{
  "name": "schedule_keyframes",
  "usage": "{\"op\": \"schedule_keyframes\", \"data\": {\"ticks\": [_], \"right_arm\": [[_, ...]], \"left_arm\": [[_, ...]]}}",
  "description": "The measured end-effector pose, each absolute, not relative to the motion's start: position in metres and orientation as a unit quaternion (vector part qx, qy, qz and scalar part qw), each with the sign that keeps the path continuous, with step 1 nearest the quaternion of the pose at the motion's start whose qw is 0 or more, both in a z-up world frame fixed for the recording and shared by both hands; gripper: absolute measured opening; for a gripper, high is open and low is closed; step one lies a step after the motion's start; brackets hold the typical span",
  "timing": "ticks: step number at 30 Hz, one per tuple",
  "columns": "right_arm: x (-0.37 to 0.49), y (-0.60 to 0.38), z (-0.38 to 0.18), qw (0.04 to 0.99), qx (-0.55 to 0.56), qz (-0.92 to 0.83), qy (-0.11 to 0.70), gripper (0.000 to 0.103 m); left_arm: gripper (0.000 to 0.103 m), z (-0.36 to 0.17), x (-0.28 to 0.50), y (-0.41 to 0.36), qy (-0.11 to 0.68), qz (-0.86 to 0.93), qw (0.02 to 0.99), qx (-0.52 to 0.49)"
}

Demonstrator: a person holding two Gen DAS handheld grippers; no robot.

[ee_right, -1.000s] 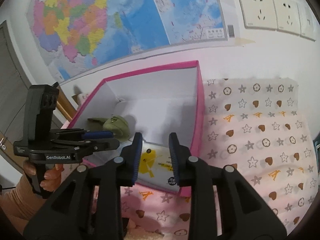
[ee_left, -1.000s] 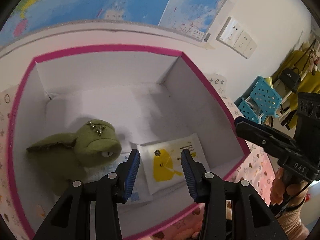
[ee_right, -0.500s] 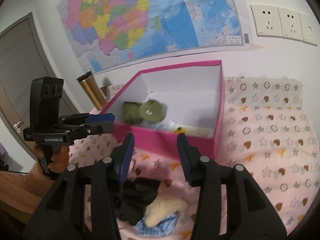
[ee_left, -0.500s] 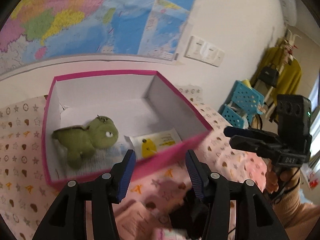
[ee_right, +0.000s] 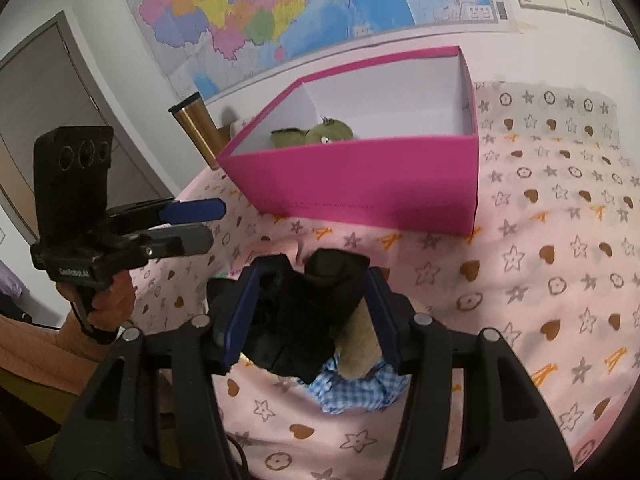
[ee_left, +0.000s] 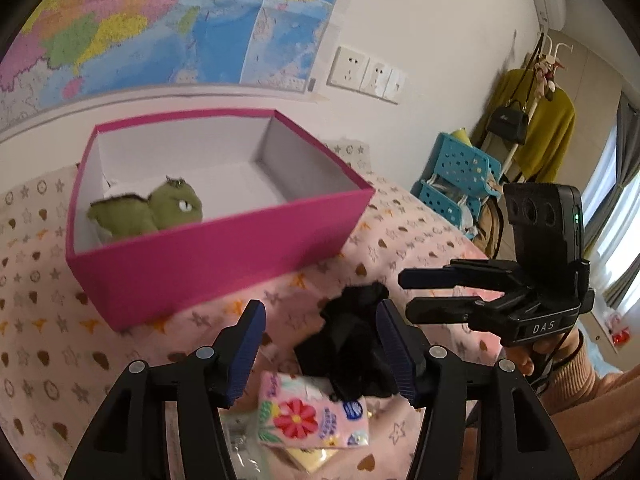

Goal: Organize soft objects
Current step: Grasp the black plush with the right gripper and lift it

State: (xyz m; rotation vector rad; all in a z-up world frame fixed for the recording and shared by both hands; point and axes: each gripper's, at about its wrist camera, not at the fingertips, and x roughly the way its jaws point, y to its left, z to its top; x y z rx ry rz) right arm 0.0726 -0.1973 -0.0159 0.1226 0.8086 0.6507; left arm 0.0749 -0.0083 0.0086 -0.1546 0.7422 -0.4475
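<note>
A pink box point(ee_left: 224, 256) stands on the star-patterned cloth with a green plush dinosaur point(ee_left: 160, 212) inside. In front of it lies a pile: a crumpled black cloth point(ee_left: 348, 344), a flowered pink tissue pack point(ee_left: 316, 416), a tan plush point(ee_right: 360, 344) and a blue checked fabric point(ee_right: 352, 392). My left gripper point(ee_left: 320, 344) hovers over the pile, jaws opening, with the black cloth by its right finger. My right gripper point(ee_right: 314, 280) straddles the black cloth point(ee_right: 304, 320), jaws opening, pads not pressing on it. Each gripper shows in the other's view: right gripper point(ee_left: 404, 294), left gripper point(ee_right: 212, 224).
A gold flask point(ee_right: 196, 128) stands left of the box by the wall. A blue perforated rack point(ee_left: 460, 176) and a coat stand with a yellow garment point(ee_left: 548, 120) are off to the right. A map point(ee_left: 160, 20) and sockets point(ee_left: 368, 72) cover the wall.
Both grippers have drawn back from over the box to the pile in front of it, and both jaws have widened. The yellow pack in the box is now hidden behind its wall.
</note>
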Motion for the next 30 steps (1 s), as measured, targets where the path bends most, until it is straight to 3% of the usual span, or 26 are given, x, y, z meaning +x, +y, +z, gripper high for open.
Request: {"op": "schedule_keyframes", "data": {"ticks": [7,9,17,19,21,24,26,30], "right_arm": [[0.08,-0.19,-0.024,0.864,0.053,0.304,0.397,0.058],[0.083,-0.188,-0.026,0.865,0.052,0.301,0.398,0.064],[0.103,-0.173,-0.037,0.855,0.033,0.312,0.413,0.064],[0.104,-0.171,-0.037,0.855,0.023,0.314,0.412,0.05],[0.104,-0.17,-0.038,0.853,0.016,0.317,0.415,0.025],[0.102,-0.17,-0.035,0.855,0.008,0.319,0.409,0.016],[0.099,-0.171,-0.031,0.852,0.014,0.333,0.404,0.012],[0.09,-0.172,-0.015,0.858,0.013,0.343,0.381,0.01]], "left_arm": [[0.059,-0.008,0.065,-0.015,0.376,-0.231,0.894,-0.082],[0.059,-0.011,0.062,-0.017,0.38,-0.237,0.89,-0.085],[0.059,-0.025,0.065,-0.026,0.401,-0.254,0.876,-0.083],[0.057,-0.029,0.067,-0.029,0.407,-0.255,0.873,-0.082],[0.051,-0.033,0.069,-0.031,0.413,-0.256,0.87,-0.082],[0.042,-0.035,0.073,-0.034,0.418,-0.262,0.866,-0.082],[0.031,-0.037,0.075,-0.037,0.42,-0.266,0.864,-0.081],[0.025,-0.036,0.078,-0.037,0.417,-0.275,0.862,-0.089]]}}
